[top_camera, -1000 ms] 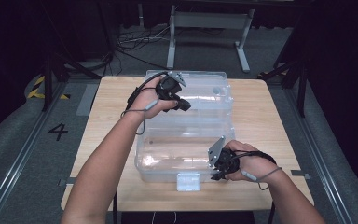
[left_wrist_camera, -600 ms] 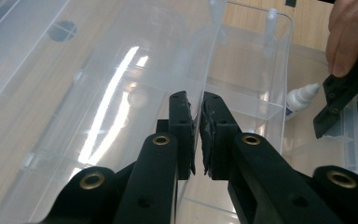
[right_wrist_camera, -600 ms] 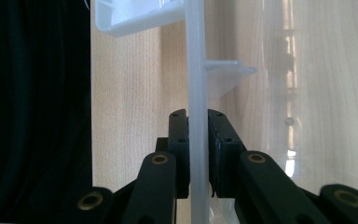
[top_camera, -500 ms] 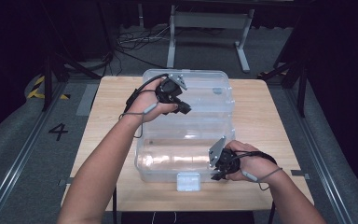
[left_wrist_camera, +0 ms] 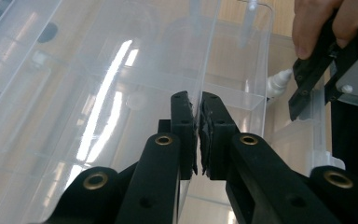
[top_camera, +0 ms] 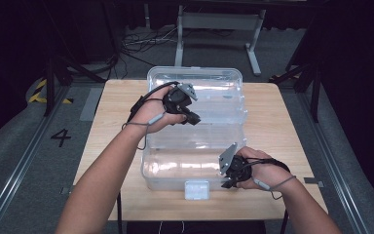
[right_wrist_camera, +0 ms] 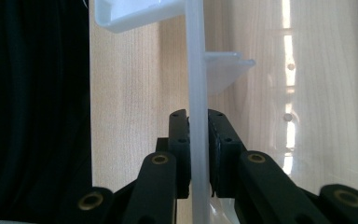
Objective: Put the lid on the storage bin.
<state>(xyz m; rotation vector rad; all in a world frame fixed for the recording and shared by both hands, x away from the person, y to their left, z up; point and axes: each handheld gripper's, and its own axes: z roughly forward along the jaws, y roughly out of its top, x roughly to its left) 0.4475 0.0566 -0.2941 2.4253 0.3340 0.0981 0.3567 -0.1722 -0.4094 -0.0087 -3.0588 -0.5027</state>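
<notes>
High view: a clear box (top_camera: 195,131) sits mid-table (top_camera: 282,122), its lid (top_camera: 199,97) raised over the far half. Left gripper (top_camera: 185,109) is above the box's middle, its jaws pinched tight on the lid's thin edge. Right gripper (top_camera: 231,178) is at the box's near right corner, its jaws clamped on the white rim (right_wrist_camera: 196,93).
</notes>
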